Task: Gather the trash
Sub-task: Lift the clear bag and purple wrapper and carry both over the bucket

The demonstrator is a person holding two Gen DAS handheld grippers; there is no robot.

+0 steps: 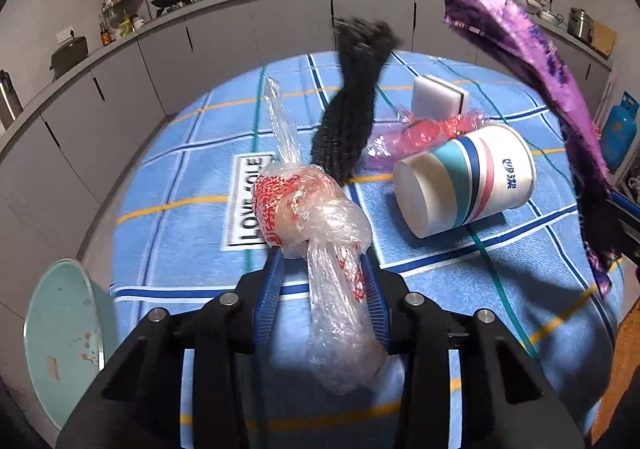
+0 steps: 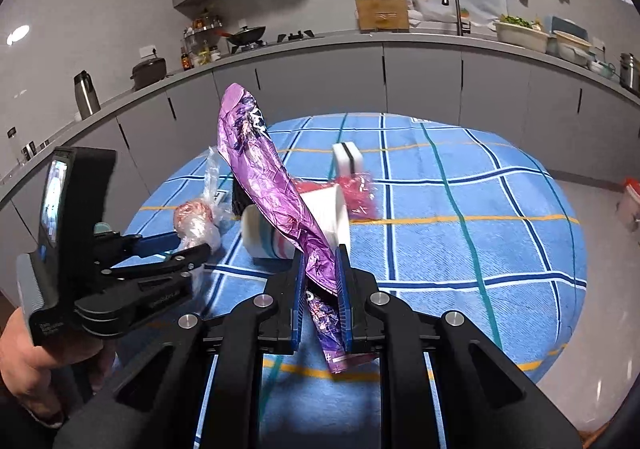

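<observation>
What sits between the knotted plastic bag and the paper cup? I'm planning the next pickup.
A black comb-like item lies between the knotted plastic bag and the paper cup, clearest in the left wrist view.

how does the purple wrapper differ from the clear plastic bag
The purple wrapper is shiny, flat and raised off the table; the clear plastic bag is see-through, knotted and resting on the cloth. The right gripper pinches the wrapper, the left gripper the bag. Both are held.

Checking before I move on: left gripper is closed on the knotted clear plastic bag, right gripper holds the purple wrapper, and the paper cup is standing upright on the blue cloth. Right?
One slip: the paper cup lies on its side, as the left wrist view shows. Otherwise yes: left gripper on the knotted clear plastic bag, right gripper holding the purple wrapper, cup on the blue cloth.
</observation>
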